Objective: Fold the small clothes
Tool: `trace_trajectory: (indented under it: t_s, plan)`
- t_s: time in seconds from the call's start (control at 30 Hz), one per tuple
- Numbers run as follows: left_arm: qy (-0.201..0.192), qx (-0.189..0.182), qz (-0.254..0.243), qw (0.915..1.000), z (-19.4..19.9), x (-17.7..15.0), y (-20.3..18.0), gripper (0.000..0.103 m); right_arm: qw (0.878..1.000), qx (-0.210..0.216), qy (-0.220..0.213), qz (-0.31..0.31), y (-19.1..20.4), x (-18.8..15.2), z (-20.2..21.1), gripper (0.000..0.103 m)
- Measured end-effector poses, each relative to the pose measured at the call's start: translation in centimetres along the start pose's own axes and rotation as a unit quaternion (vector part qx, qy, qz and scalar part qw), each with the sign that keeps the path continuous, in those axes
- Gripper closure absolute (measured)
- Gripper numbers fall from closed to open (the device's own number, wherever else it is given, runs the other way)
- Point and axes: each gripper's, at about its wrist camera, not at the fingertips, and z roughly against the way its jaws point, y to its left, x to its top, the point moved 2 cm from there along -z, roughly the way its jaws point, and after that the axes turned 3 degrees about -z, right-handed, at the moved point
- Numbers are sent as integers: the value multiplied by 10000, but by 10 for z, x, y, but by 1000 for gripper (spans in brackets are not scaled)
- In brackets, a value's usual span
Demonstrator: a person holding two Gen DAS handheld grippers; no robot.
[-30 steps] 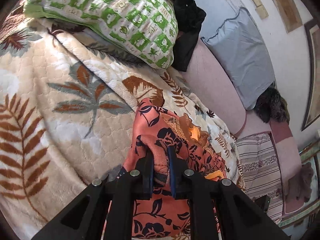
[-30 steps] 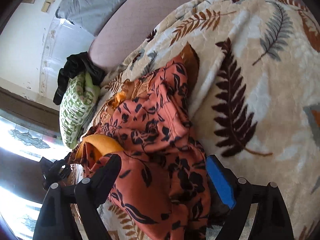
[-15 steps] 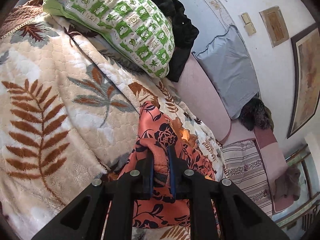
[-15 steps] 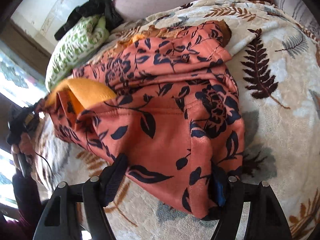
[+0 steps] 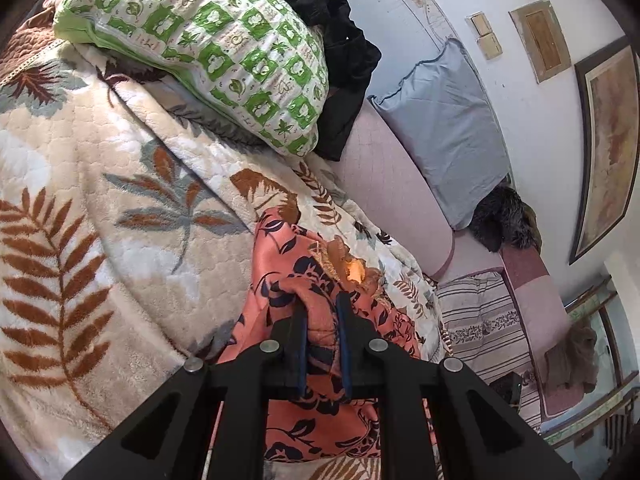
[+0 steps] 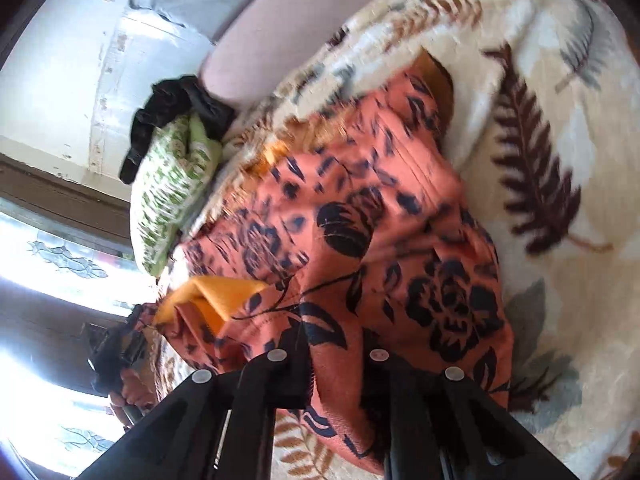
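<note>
Right gripper (image 6: 338,344) jaws have just been closing on the orange floral garment (image 6: 380,240) (left gripper (image 5: 322,332) is pinching it too), its length running toward upper frame.

We see one garment (image 6: 360,248), orange-pink with dark navy flowers and leaves and a yellow-orange lining (image 6: 216,296) showing at its 9 o'clock edge. It lies bunched in rumpled layers on the bed, partly lifted at its 6 o'clock edge.
</note>
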Motion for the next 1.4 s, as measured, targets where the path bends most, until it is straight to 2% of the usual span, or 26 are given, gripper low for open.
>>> trace_trajectory:
  t_s: [0.07,0.17,0.23,0.27,0.33,0.4,0.47,0.57,0.6,0.63,0.67,0.7,0.73,0.77,0.83,0.87,0.97,1.03,1.07,1.1,1.13,1.2,1.27,1.3,1.37,1.4]
  plan:
    - [143,150,-53,9998,-14,23,-15,90,9987,69,-462,211,18,36,19,93]
    - [130,714,-379,9966,-47,67,-34,90,9931,-45,-1138,278,25,98,31,93]
    - [248,1127,-442,9923,-79,88,-31,88,9857,-374,-1635,161,11,133,28,93]
    - [358,1403,-370,9888,-97,94,-22,85,9827,-602,-1749,52,-1,148,19,92]
    - [610,1872,-110,9804,-124,93,2,86,9848,-607,-1604,-276,-33,168,-5,89]
    - [752,2101,94,9747,-132,83,22,86,9866,-611,-1253,-843,-69,170,-35,88]
    - [581,2036,296,9769,-120,74,34,86,9817,-616,-988,-1507,-107,163,-50,86]
    - [102,2061,430,9775,-80,62,38,84,9625,77,-1305,-2378,-153,148,-31,82]
    - [0,2103,335,9771,-68,55,33,78,9536,240,-1534,-2578,-164,144,-16,78]
    - [2,2085,151,9779,-60,46,25,73,9457,352,-1782,-2694,-171,138,1,56]
    - [81,2040,-59,9789,-55,35,17,62,9410,323,-1966,-2735,-173,131,20,18]
    - [173,2011,-212,9792,-51,25,12,52,9393,214,-2105,-2699,-172,123,36,11]
    - [237,2007,-272,9790,-48,14,7,47,9414,258,-2207,-2538,-166,114,50,11]
    - [231,1942,-252,9804,-45,3,5,42,9487,396,-2116,-2316,-157,104,57,11]
    - [92,1674,-71,9858,-39,-16,3,35,9625,400,-1732,-2048,-138,82,62,11]
    - [19,1598,64,9871,-39,-23,5,31,9655,421,-1623,-1991,-130,68,62,11]
    - [-53,1497,319,9882,-49,-46,17,31,9671,506,-1406,-2058,-116,31,53,11]
    - [220,1610,252,9864,-67,-52,21,35,9678,468,-1449,-2004,-105,13,46,11]
    - [285,1555,220,9872,-73,-53,21,49,9691,386,-1474,-1939,-100,6,42,11]
    - [312,1576,201,9868,-76,-54,20,58,9699,362,-1481,-1901,-97,2,37,11]
    - [320,1661,138,9855,-76,-55,18,60,9705,363,-1426,-1910,-96,-2,29,11]
    - [349,1884,-123,9814,-76,-57,12,74,9723,221,-1238,-1971,-95,-3,15,12]
    - [348,1949,-140,9801,-74,-57,11,78,9758,-91,-1378,-1697,-85,1,10,20]
    - [361,1991,-165,9792,-75,-56,11,79,9778,-438,-1494,-1404,-76,5,8,25]
    - [460,2254,-345,9726,-79,-57,11,79,9739,-1379,-1660,-699,-61,8,2,50]
    - [527,2369,-408,9693,-80,-59,12,79,9688,-1881,-1553,-433,-61,9,-6,51]
